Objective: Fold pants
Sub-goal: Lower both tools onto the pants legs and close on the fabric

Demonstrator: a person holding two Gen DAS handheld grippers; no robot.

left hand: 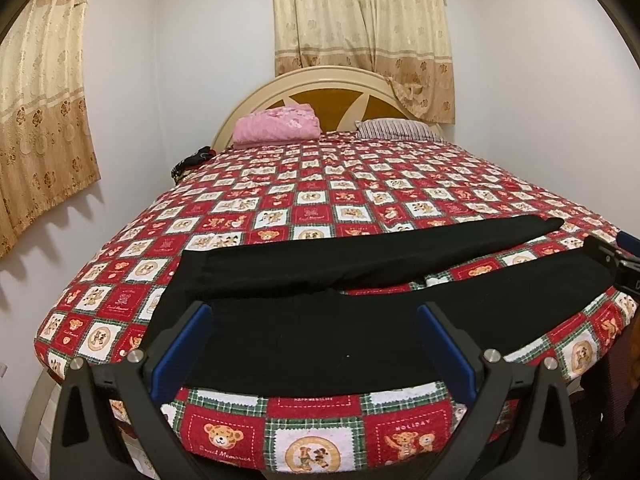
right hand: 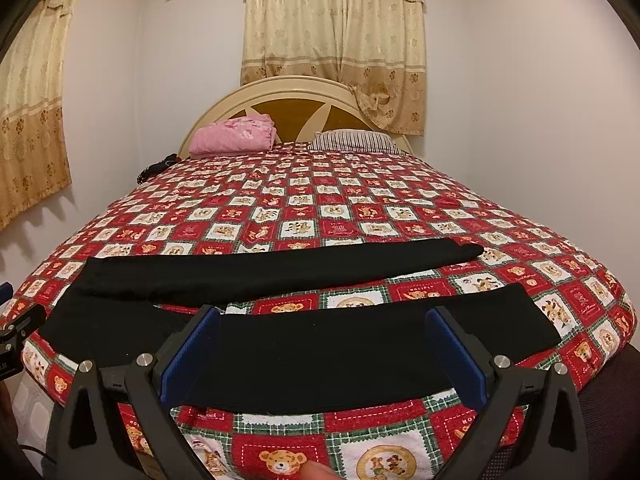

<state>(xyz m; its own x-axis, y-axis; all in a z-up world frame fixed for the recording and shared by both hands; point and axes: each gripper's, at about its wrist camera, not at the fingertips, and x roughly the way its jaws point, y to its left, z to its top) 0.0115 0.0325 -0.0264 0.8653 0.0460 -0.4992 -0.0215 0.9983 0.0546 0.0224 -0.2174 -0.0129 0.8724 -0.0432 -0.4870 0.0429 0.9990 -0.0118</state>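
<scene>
Matt black cloth pants (left hand: pixel 320 336); printed cotton bedspread (left hand: pixel 280 208)

The pants (left hand: pixel 320 320) lie across the near end of the bed (left hand: pixel 320 184), waist to the left, the two legs running right and spreading apart, one behind the other. At the far end, before the headboard (left hand: pixel 320 80), a folded blanket (left hand: pixel 276 124) sits left of a pillow (left hand: pixel 396 130). Curtains (left hand: pixel 360 20) hang behind the headboard.

Black pants (left hand: pixel 320 332), spread flat across bed's near edge, legs splayed apart rightward
</scene>
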